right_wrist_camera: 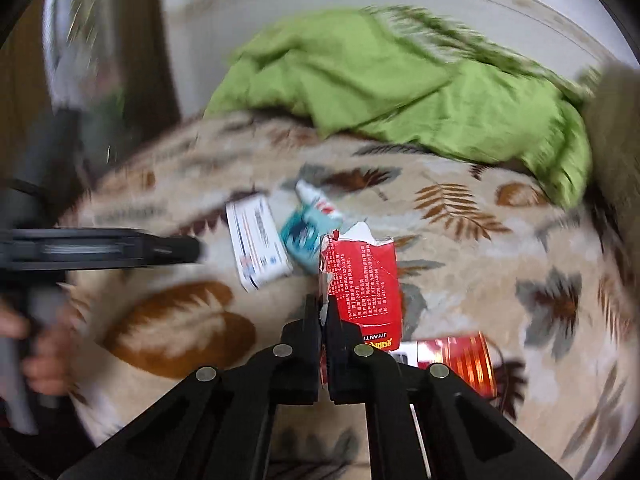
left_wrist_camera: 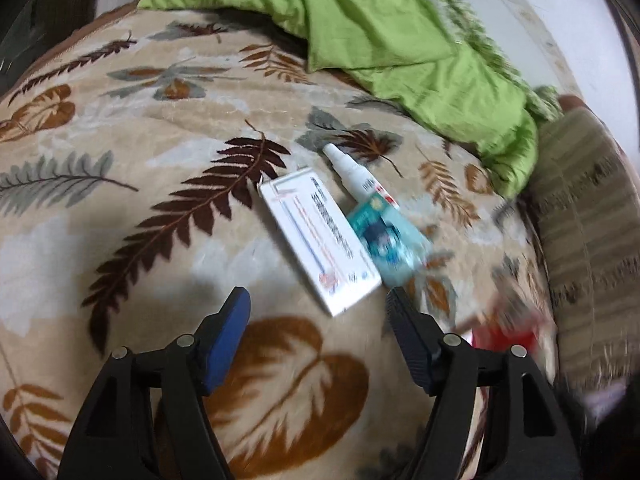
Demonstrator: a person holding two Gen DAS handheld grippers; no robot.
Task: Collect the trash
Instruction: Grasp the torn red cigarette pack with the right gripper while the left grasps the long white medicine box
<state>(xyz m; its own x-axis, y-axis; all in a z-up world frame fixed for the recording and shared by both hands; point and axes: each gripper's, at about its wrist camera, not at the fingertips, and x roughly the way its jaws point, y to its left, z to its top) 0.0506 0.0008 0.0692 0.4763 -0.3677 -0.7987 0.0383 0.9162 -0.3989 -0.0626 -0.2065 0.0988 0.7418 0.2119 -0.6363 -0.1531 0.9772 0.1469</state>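
1. Trash lies on the leaf-print blanket (left_wrist_camera: 120,208): a white box (left_wrist_camera: 320,240), just beside it a teal packet (left_wrist_camera: 384,240) and a small white bottle (left_wrist_camera: 352,172).
2. Left gripper (left_wrist_camera: 318,312) hangs spread wide near the white box.
3. Right gripper (right_wrist_camera: 323,312) pinches a torn red carton (right_wrist_camera: 362,280), right of the white box.
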